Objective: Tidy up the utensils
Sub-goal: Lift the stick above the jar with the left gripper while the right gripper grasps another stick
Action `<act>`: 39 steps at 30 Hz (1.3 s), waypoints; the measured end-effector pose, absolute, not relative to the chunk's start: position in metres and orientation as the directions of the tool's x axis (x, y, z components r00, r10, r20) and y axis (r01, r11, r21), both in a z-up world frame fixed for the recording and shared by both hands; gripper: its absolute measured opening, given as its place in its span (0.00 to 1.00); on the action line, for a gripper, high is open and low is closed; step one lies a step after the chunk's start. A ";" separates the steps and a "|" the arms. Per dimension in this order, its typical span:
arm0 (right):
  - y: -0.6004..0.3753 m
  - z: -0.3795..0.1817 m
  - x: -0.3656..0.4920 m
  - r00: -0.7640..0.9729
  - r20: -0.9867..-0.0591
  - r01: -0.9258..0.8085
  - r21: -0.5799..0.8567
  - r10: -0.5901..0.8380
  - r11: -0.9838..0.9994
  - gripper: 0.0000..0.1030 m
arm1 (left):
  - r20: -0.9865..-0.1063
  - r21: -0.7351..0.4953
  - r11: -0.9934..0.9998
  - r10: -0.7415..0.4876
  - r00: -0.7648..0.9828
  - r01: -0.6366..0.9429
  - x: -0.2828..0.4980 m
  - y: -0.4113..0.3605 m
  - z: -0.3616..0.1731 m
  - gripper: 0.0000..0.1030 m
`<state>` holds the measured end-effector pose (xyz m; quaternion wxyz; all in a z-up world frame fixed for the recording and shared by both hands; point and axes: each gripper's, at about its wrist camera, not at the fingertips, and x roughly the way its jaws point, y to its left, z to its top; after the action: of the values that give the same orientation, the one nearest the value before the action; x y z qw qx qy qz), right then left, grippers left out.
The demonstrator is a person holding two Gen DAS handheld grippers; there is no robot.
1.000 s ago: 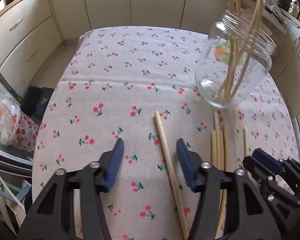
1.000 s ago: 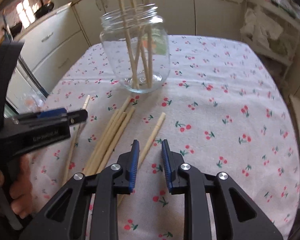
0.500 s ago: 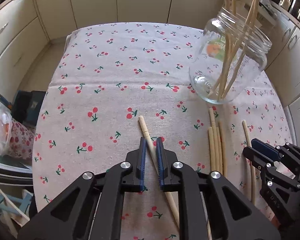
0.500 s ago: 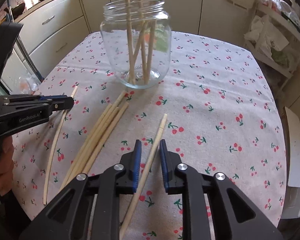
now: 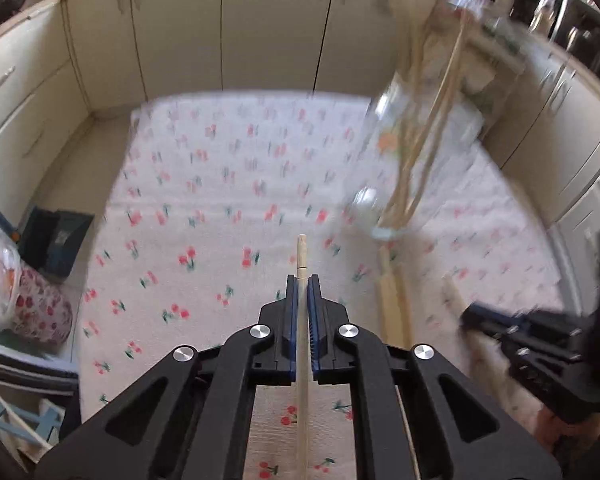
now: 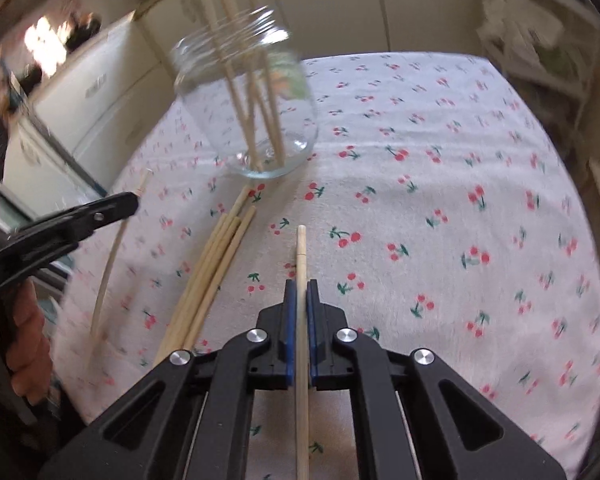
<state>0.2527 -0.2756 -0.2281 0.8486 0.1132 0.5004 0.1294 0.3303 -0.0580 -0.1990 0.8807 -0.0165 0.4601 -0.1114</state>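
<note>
Cream kitchen cabinets (image 5: 228, 28) ring a worktop (image 6: 440, 152) under a cherry-print cloth, where a glass jar (image 6: 248, 100) stands with several wooden chopsticks upright in it. Left gripper (image 5: 302, 280) is clamped on one chopstick (image 5: 301, 250) whose tip juts past its blue pads, and right gripper (image 6: 301, 284) is likewise clamped on another chopstick (image 6: 301, 248). Between the two grippers, near the jar's base, a loose bundle of chopsticks (image 6: 216, 264) lies on the cloth, with a single curved stick (image 6: 110, 256) beside it.
</note>
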 end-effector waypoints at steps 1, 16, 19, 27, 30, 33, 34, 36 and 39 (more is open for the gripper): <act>-0.282 -0.229 0.252 0.472 -0.806 -0.079 0.366 0.358 0.927 0.06 | -0.782 -0.150 0.971 -0.231 0.579 0.183 0.328 -0.056 -0.188 0.05; -0.321 -0.220 0.233 0.693 -0.609 0.035 0.563 0.386 0.826 0.06 | -0.388 -0.321 0.916 -0.359 0.849 0.241 0.321 -0.066 -0.054 0.05; -0.326 -0.219 0.230 0.717 -0.592 0.040 0.561 0.367 0.827 0.06 | -0.330 -0.333 0.909 -0.359 0.873 0.249 0.328 -0.072 -0.036 0.05; -0.332 -0.221 0.226 0.742 -0.570 0.051 0.572 0.352 0.819 0.06 | -0.219 -0.338 0.915 -0.304 0.927 0.220 0.355 -0.090 -0.017 0.05; -0.329 -0.222 0.226 0.745 -0.569 0.048 0.566 0.347 0.823 0.06 | -0.186 -0.340 0.920 -0.268 0.945 0.194 0.367 -0.097 -0.018 0.05; -0.330 -0.222 0.226 0.748 -0.568 0.050 0.564 0.343 0.824 0.06 | -0.163 -0.340 0.925 -0.235 0.958 0.170 0.377 -0.104 -0.024 0.05; -0.330 -0.223 0.225 0.748 -0.568 0.050 0.565 0.344 0.824 0.06 | -0.157 -0.338 0.927 -0.226 0.961 0.163 0.380 -0.107 -0.026 0.05; -0.331 -0.223 0.225 0.748 -0.565 0.049 0.569 0.347 0.821 0.06 | -0.143 -0.327 0.933 -0.207 0.968 0.151 0.384 -0.113 -0.032 0.05; -0.331 -0.223 0.225 0.750 -0.563 0.048 0.569 0.347 0.821 0.06 | -0.123 -0.309 0.940 -0.187 0.975 0.141 0.390 -0.121 -0.039 0.05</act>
<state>0.2251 -0.3306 -0.2230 0.8901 0.2874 0.3437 0.0841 0.3902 -0.1207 -0.0391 0.9821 -0.1510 0.0754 -0.0834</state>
